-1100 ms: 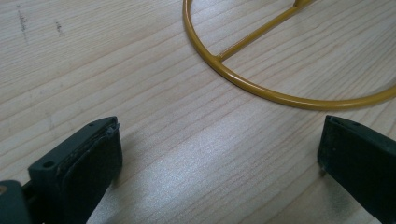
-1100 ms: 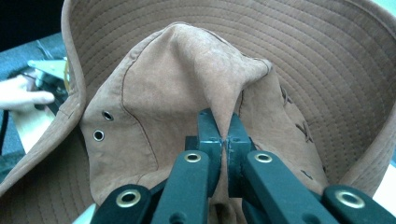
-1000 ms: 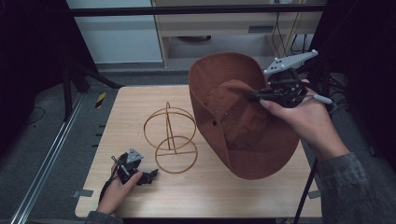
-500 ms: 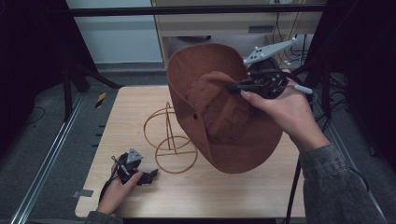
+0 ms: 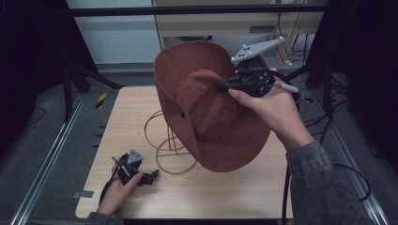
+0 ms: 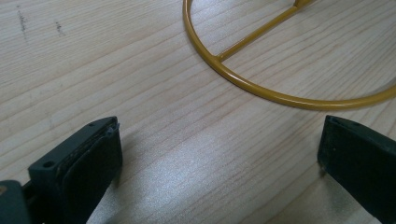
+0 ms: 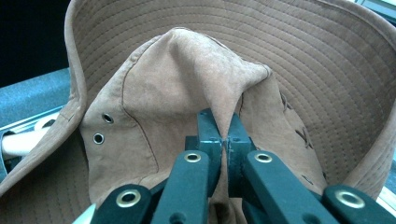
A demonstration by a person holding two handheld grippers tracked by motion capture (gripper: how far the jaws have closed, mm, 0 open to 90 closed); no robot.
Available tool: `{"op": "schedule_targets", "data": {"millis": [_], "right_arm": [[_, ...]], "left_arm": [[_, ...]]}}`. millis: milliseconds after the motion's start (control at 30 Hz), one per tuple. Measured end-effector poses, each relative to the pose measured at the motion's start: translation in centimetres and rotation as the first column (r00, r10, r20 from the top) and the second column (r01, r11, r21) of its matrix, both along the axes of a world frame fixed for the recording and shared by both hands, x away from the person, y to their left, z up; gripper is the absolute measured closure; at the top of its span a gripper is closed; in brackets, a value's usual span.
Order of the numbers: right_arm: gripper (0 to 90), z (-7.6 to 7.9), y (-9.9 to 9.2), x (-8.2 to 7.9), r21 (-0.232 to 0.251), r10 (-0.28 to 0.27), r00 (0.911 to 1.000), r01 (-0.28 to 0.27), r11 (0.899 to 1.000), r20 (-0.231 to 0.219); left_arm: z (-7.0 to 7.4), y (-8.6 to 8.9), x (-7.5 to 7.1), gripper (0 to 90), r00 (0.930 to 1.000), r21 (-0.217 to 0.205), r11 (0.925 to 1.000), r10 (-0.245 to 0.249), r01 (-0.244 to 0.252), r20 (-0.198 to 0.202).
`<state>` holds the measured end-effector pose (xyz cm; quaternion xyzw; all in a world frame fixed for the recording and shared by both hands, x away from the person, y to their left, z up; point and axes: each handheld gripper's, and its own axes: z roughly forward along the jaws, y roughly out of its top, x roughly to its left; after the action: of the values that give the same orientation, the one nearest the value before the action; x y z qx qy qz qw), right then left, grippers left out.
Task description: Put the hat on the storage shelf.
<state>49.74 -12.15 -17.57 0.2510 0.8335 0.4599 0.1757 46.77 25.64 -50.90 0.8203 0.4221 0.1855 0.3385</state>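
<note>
Pinching soft stitched suede hat (image 7: 187,93), right tongs (image 7: 224,135).

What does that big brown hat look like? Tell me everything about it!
The brown hat looks like soft suede. It has a wide floppy brim with rows of stitching and a crumpled crown with two small metal eyelets on its side. It is held up in the air, tilted, above the yellow wire stand. The right gripper is shut on a pinched fold of the crown. Whether the hat touches the stand cannot be told.
</note>
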Motion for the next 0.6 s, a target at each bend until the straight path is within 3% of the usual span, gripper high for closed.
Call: {"op": "schedule_targets", "data": {"millis": [600], "right_arm": [[89.1, 0.0, 1.6, -0.2, 0.023, 0.029, 0.9996, -0.029, 0.999, 0.006]], "left_arm": [[0.0, -0.1, 0.0, 0.0, 1.0, 0.0, 1.0, -0.005, 0.005, -0.001]]}}
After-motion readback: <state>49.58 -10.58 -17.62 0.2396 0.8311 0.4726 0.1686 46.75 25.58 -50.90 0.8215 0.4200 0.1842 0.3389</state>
